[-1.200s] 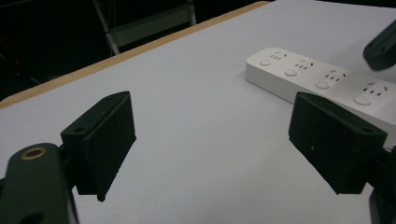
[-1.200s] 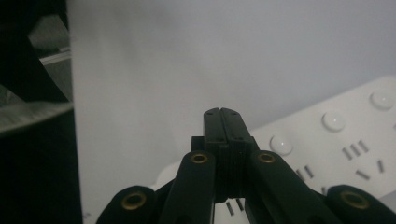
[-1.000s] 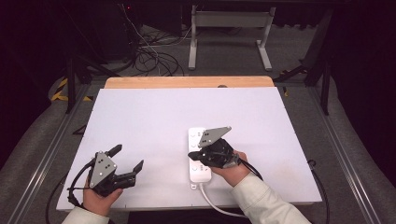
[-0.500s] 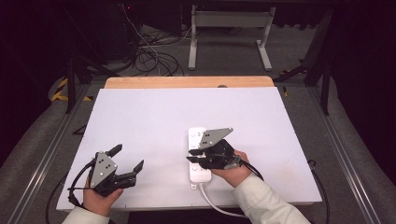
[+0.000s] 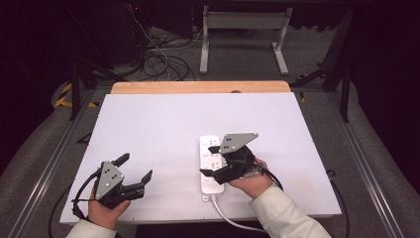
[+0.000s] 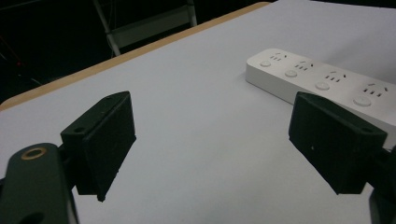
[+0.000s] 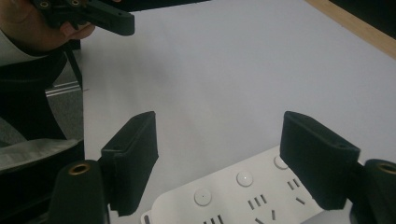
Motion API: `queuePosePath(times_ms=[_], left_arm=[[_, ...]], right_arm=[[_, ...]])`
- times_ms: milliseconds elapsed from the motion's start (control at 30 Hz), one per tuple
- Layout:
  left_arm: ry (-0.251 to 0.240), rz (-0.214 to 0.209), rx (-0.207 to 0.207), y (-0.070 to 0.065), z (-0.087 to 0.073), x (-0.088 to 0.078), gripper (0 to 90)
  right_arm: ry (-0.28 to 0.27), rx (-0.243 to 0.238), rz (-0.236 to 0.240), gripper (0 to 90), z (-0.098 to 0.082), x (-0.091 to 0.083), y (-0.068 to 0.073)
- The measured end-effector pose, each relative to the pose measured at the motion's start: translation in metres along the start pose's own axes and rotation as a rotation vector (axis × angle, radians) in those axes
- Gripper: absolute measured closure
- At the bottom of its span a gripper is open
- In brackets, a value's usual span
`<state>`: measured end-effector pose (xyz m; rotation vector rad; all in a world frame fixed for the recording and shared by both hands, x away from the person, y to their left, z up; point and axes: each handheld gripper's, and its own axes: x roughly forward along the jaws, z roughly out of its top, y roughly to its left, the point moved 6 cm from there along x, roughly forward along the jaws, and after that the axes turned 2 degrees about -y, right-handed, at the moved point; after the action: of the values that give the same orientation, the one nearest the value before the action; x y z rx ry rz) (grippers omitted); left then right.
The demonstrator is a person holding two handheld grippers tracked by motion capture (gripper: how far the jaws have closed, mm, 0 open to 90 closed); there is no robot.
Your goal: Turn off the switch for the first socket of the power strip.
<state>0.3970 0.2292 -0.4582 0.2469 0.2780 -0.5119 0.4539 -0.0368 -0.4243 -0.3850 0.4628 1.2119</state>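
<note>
On the table (image 5: 148, 129): one white power strip (image 5: 208, 148) lies right of centre, its cord running off the near edge.
Right gripper (image 5: 213, 161): you hold it released, jaws spread over the strip's near half; nothing grasped.
Left gripper (image 5: 134, 171): released, hovering over bare table, well apart from the strip.
Step, likely: gripping the strip; keep the jaws square across its width, lower evenly, then clench.
Count: one strip; four sockets, four buttons; two grippers.
</note>
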Motion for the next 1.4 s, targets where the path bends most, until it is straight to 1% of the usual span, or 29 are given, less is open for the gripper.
queuePosePath(times_ms=[67, 100, 167, 200, 267, 300, 333, 367, 433, 467, 500, 533, 567, 667, 700, 800, 867, 900, 967, 1000, 1033, 1133, 1233, 1267, 1333, 1367, 1400], left_arm=[[0.0, 0.001, -0.002, 0.0, 0.0, 0.0, 14.9], [-0.001, 0.002, -0.002, 0.0, 0.0, 0.0, 14.9], [-0.001, 0.002, -0.003, 0.0, 0.0, 0.0, 14.9], [-0.001, 0.001, -0.004, 0.0, 0.0, 0.0, 14.9], [-0.002, 0.003, -0.003, 0.0, 0.0, 0.001, 14.9], [-0.001, 0.003, -0.003, 0.0, 0.0, 0.001, 14.9], [-0.001, 0.003, -0.004, 0.0, 0.0, 0.001, 14.9], [-0.002, 0.003, -0.004, 0.0, 0.001, 0.001, 14.9], [-0.002, 0.004, -0.007, 0.001, 0.0, 0.0, 14.9], [-0.003, 0.007, -0.006, 0.002, 0.0, 0.0, 14.9], [-0.003, 0.008, -0.006, 0.002, 0.0, -0.001, 14.9], [-0.003, 0.008, -0.008, 0.003, 0.0, -0.001, 14.9], [-0.006, 0.012, -0.014, 0.003, 0.0, -0.001, 14.9], [-0.008, 0.014, -0.015, 0.005, 0.0, -0.002, 14.9], [-0.008, 0.015, -0.014, 0.005, 0.0, -0.002, 14.9], [-0.008, 0.015, -0.012, 0.005, 0.001, -0.002, 14.9], [-0.009, 0.014, -0.012, 0.004, 0.001, -0.002, 14.9], [-0.007, 0.014, -0.011, 0.004, 0.001, -0.002, 14.9], [-0.008, 0.014, -0.01, 0.004, 0.0, -0.002, 14.9], [-0.009, 0.013, -0.012, 0.004, 0.001, -0.002, 14.9], [-0.009, 0.015, -0.014, 0.004, 0.0, -0.002, 14.9], [-0.007, 0.014, -0.01, 0.003, 0.0, -0.002, 14.9], [-0.008, 0.014, -0.008, 0.003, 0.0, -0.002, 14.9], [-0.007, 0.013, -0.008, 0.003, 0.0, -0.002, 14.9], [-0.007, 0.013, -0.008, 0.003, 0.0, -0.002, 14.9], [-0.007, 0.013, -0.008, 0.003, 0.0, -0.002, 14.9], [-0.007, 0.013, -0.007, 0.003, 0.0, -0.002, 14.9]], right_arm=[[-0.008, 0.012, 0.01, 23.8, 0.0, -0.003, -0.001], [-0.008, 0.012, 0.01, 23.8, 0.0, -0.003, -0.001], [-0.014, 0.016, 0.013, 17.8, 0.001, -0.007, -0.001], [-0.014, 0.016, 0.013, 17.8, 0.001, -0.007, -0.001], [-0.026, 0.018, 0.003, 16.1, 0.001, -0.011, -0.002], [-0.037, 0.018, -0.005, 13.5, 0.002, -0.014, -0.003], [-0.037, 0.018, -0.005, 13.5, 0.002, -0.014, -0.003], [-0.054, 0.015, -0.031, 10.4, 0.002, -0.018, -0.005], [-0.062, 0.015, -0.038, 10.0, 0.003, -0.02, -0.005], [-0.084, 0.021, -0.042, 10.0, 0.003, -0.026, -0.007], [-0.091, 0.023, -0.044, 10.0, 0.003, -0.028, -0.008], [-0.091, 0.023, -0.044, 10.0, 0.003, -0.028, -0.008], [-0.099, 0.031, -0.046, 10.1, 0.003, -0.034, -0.009], [-0.1, 0.038, -0.061, 9.8, 0.002, -0.044, -0.012], [-0.1, 0.038, -0.061, 9.8, 0.002, -0.044, -0.012], [-0.116, 0.037, -0.09, 9.6, 0.0, -0.057, -0.016], [-0.116, 0.036, -0.096, 9.6, -0.001, -0.06, -0.017], [-0.114, 0.039, -0.111, 9.4, -0.005, -0.065, -0.02], [-0.115, 0.041, -0.117, 9.1, -0.006, -0.067, -0.022], [-0.118, 0.043, -0.129, 8.9, -0.008, -0.07, -0.024], [-0.132, 0.056, -0.142, 8.2, -0.013, -0.075, -0.027], [-0.145, 0.069, -0.152, 7.7, -0.017, -0.079, -0.031], [-0.161, 0.11, -0.157, 7.4, -0.026, -0.087, -0.037], [-0.171, 0.139, -0.165, 7.3, -0.033, -0.093, -0.042], [-0.178, 0.162, -0.164, 7.2, -0.038, -0.096, -0.044], [-0.178, 0.162, -0.164, 7.2, -0.038, -0.096, -0.044], [-0.185, 0.178, -0.17, 7.1, -0.045, -0.099, -0.047]])
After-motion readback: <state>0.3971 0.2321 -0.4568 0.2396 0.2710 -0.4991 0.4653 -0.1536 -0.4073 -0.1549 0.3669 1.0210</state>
